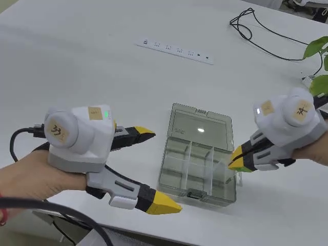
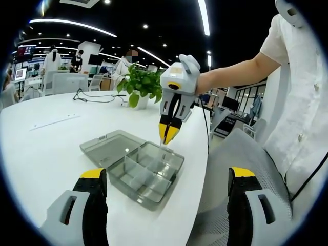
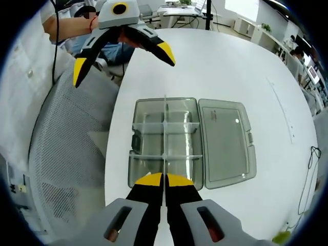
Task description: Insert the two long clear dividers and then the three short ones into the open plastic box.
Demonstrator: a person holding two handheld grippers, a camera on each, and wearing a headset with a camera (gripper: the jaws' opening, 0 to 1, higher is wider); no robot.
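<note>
On the white table [image 1: 77, 61], close to its near edge, the open plastic box [image 1: 174, 185] lies with its lid [image 1: 200, 125] folded back flat on the far side. Inside the box some clear walls [image 1: 187, 163] already stand and cut it into compartments; how many separate pieces they are I cannot tell. The right gripper [image 1: 237, 159] hangs just above the right end of the box, its yellow-tipped jaws pressed together on a thin clear divider [image 1: 228, 168], which points down toward the box. Whether the divider touches the box is not clear. The left gripper [image 1: 156, 169] is at the left of the box, apart from it, with its jaws spread wide and nothing between them. Farther away on the table lie a white power strip [image 1: 174, 50] and a black cable [image 1: 256, 36]. Green leaves of a plant [image 1: 316, 47] show at the right edge of the head view.
</note>
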